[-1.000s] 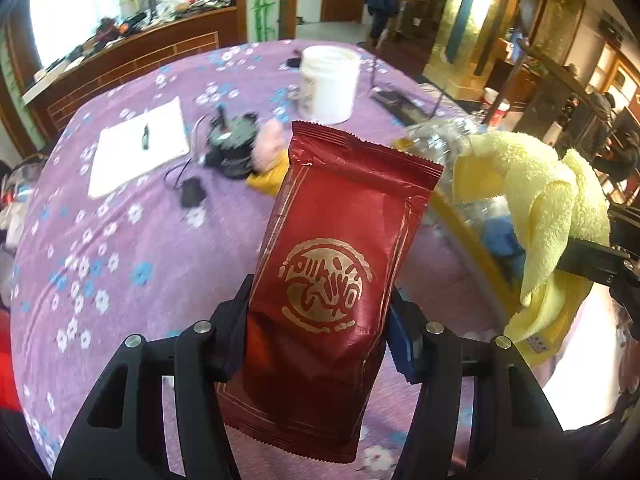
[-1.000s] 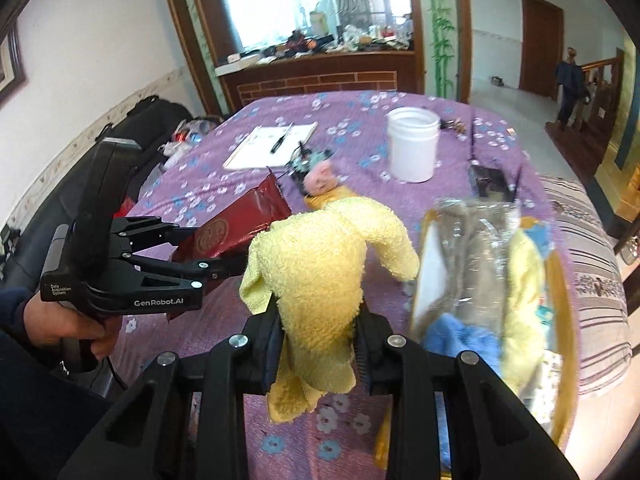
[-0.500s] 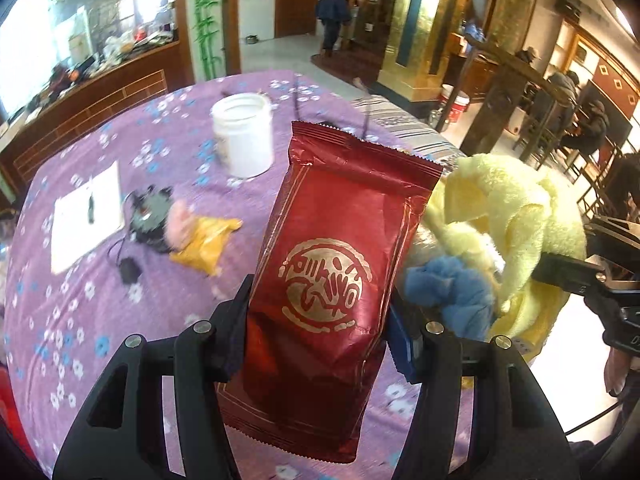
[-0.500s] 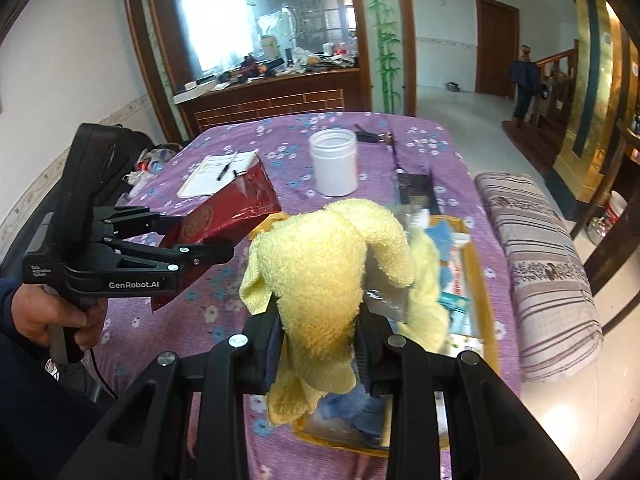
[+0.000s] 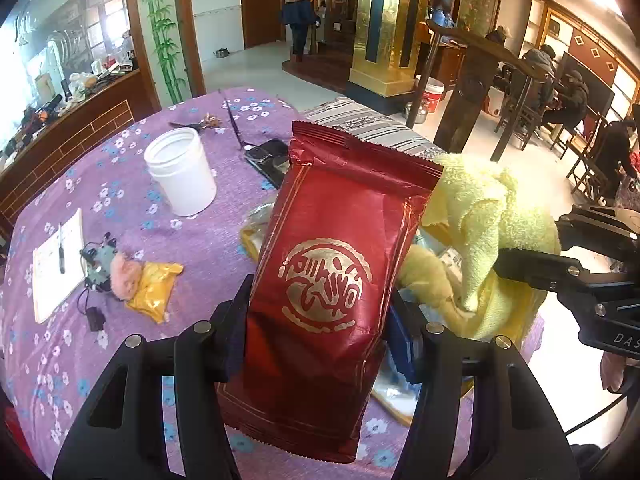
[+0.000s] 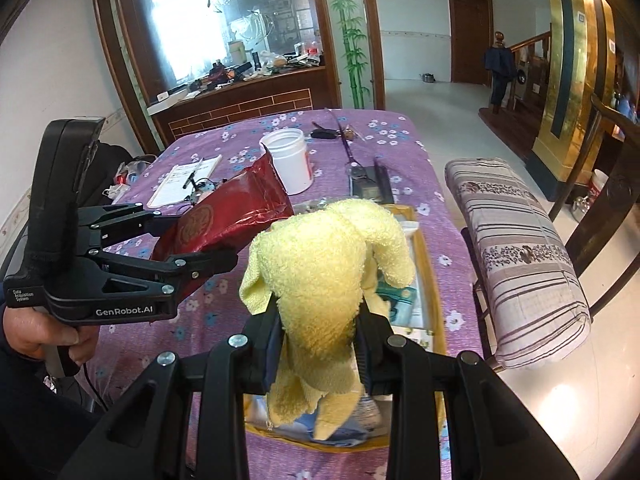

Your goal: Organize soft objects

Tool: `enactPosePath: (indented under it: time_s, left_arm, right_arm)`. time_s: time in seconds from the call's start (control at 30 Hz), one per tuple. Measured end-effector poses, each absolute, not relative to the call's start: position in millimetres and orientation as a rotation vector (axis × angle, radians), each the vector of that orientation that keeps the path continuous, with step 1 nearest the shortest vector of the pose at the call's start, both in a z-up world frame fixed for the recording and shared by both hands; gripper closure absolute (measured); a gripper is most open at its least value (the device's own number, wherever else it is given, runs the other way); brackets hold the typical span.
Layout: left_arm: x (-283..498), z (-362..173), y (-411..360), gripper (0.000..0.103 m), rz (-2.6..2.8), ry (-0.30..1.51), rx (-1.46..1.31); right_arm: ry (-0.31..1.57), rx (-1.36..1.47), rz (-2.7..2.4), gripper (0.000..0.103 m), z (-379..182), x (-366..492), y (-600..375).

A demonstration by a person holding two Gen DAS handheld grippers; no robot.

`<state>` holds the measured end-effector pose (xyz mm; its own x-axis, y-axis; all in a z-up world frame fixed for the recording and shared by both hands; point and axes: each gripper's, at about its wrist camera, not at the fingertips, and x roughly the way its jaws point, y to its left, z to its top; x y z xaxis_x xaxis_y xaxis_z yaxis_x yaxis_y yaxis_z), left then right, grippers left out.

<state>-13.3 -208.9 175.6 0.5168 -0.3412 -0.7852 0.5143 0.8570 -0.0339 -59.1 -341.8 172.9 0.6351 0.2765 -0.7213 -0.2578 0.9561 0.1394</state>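
My left gripper (image 5: pixel 316 340) is shut on a red foil pouch (image 5: pixel 332 280) with a gold emblem and holds it upright above the purple table. The pouch also shows in the right wrist view (image 6: pixel 224 216), held by the left gripper (image 6: pixel 200 248). My right gripper (image 6: pixel 318 344) is shut on a yellow towel (image 6: pixel 328 264) and holds it above a yellow-rimmed tray (image 6: pixel 434 280). In the left wrist view the towel (image 5: pixel 488 232) hangs from the right gripper, right of the pouch. The tray holds more soft cloths, mostly hidden by the towel.
On the purple floral tablecloth (image 5: pixel 120 208) stand a white jar (image 5: pixel 182 172), a notepad with pen (image 5: pixel 56 264), a small gadget with a pink puff (image 5: pixel 120 276), a yellow packet (image 5: pixel 154 288) and a phone (image 5: pixel 268 160). A striped cushion (image 6: pixel 516 252) lies right of the table.
Both grippers have moved forward and to the right over the table, with the pouch and the towel still held. The towel now hangs over the tray.
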Motion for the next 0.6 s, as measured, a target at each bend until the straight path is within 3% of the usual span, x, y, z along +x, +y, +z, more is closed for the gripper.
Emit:
enactPosePath:
  time_s: [0.6]
  left_arm:
    - [11, 160, -250, 0.045, -0.496, 0.93, 0.22]
  right_arm:
    - [0.885, -0.007, 0.326, 0.073, 152, -35, -360]
